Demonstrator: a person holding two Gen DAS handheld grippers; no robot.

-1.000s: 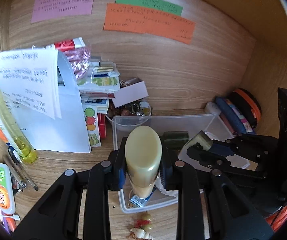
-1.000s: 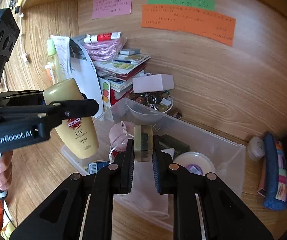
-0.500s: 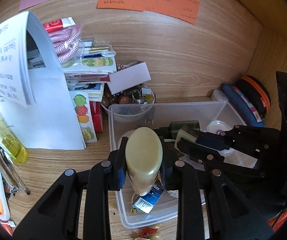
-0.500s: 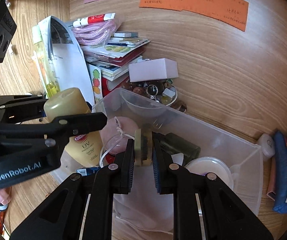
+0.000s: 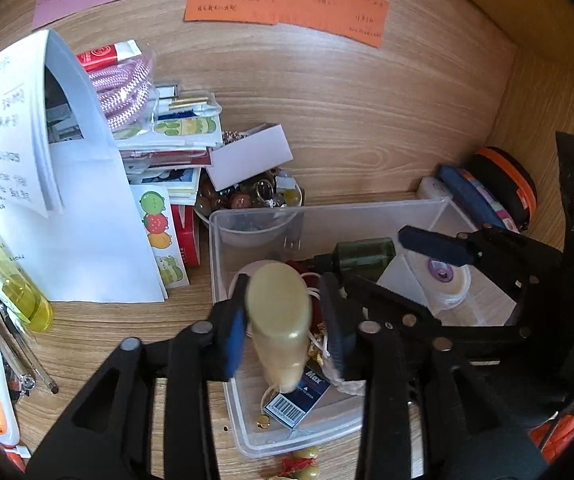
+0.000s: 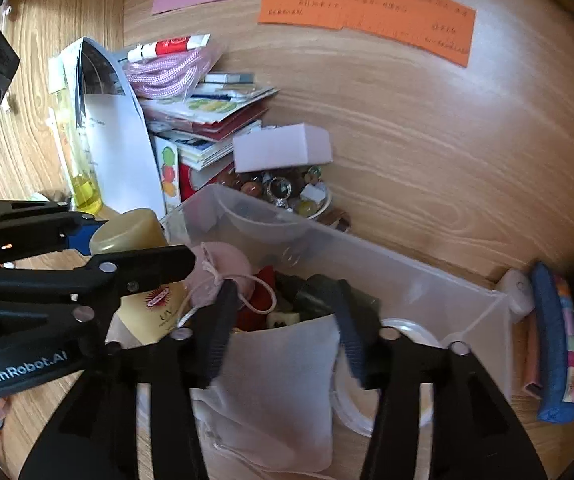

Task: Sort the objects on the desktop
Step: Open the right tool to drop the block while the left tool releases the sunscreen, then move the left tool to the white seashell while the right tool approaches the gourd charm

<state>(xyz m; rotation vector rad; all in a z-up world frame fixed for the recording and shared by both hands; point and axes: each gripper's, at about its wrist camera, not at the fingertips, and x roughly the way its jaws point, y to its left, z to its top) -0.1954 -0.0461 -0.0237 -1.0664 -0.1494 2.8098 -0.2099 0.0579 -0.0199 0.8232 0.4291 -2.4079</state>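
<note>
A clear plastic bin sits on the wooden desk and holds several small items. My left gripper is shut on a yellow sunscreen bottle, held cap-up over the bin's left end; the bottle also shows in the right wrist view. My right gripper is open and empty over the middle of the bin, above a white pouch. A small cream and green block lies in the bin between the right gripper's fingers, beside a dark green bottle.
Stacked booklets with a pink rope and a bowl of beads stand behind the bin. White papers, a yellow bottle and pens lie left. Pencil cases lean at the right wall.
My right gripper opened and let go of the small cream and green block, which now lies in the bin. My left gripper lowered the sunscreen bottle into the bin's left end.
</note>
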